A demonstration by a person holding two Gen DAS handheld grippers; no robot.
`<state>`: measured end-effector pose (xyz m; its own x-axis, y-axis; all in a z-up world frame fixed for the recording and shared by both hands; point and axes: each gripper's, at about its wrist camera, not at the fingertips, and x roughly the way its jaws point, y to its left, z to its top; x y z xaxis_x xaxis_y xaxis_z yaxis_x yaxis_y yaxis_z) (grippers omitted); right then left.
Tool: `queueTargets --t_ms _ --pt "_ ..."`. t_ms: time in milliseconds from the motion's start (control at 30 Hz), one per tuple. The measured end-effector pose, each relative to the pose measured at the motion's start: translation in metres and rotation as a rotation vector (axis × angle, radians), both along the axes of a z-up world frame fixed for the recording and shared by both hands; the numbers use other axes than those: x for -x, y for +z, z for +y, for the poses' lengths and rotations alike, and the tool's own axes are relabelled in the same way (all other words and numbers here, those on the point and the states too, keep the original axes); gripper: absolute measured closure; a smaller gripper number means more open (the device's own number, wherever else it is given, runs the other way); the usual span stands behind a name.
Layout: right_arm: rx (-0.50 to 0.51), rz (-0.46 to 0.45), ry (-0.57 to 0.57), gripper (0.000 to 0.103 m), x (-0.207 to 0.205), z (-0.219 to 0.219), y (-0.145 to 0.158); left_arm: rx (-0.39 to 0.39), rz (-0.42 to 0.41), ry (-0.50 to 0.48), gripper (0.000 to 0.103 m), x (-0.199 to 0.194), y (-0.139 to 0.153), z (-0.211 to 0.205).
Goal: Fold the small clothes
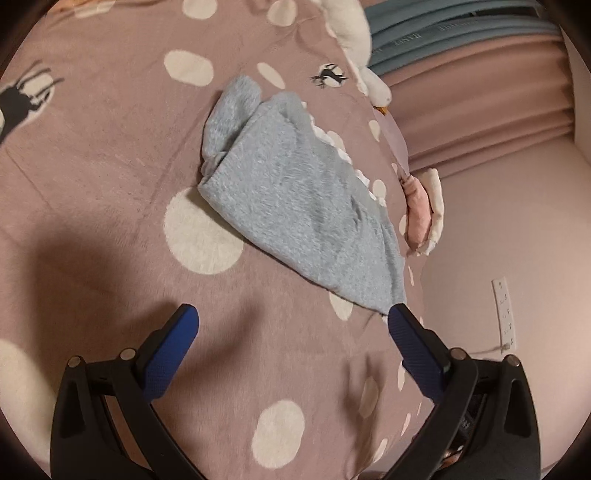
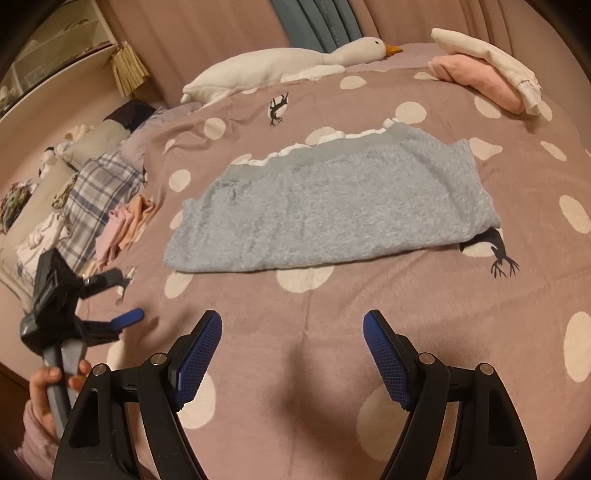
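nearest in each wrist view the right gripper (image 2: 292, 360) and the left gripper (image 1: 293, 334) hold their blue fingers (image 2: 199, 360) spread wide over the bed (image 2: 332, 369) with nothing between them, one left finger's tip just at the near corner of the grey garment (image 1: 299, 192). that garment lies flat mid-bed, white frill along its far edge. only the right view shows the clothes pile (image 2: 122, 229) at left and the whole goose plush (image 2: 280, 62); only the left shows a wall power strip (image 1: 504, 314) and unreadable lettering on the blue curtain (image 1: 443, 33).
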<state>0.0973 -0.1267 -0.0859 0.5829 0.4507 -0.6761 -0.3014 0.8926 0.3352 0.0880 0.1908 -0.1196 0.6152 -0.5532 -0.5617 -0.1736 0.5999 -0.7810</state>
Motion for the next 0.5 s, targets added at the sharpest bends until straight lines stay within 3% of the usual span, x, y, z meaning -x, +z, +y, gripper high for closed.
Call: queueTargets --t_ms 167,500 --pt "-0.012 0.023 -0.014 0.024 -0.007 -0.006 -0.007 0.041 0.031 0.016 0.002 -0.026 -0.015 0.004" --pt "-0.011 0.049 -0.026 0.024 -0.019 -0.010 -0.016 0.060 0.007 0.007 0.002 -0.090 -0.025 0.020"
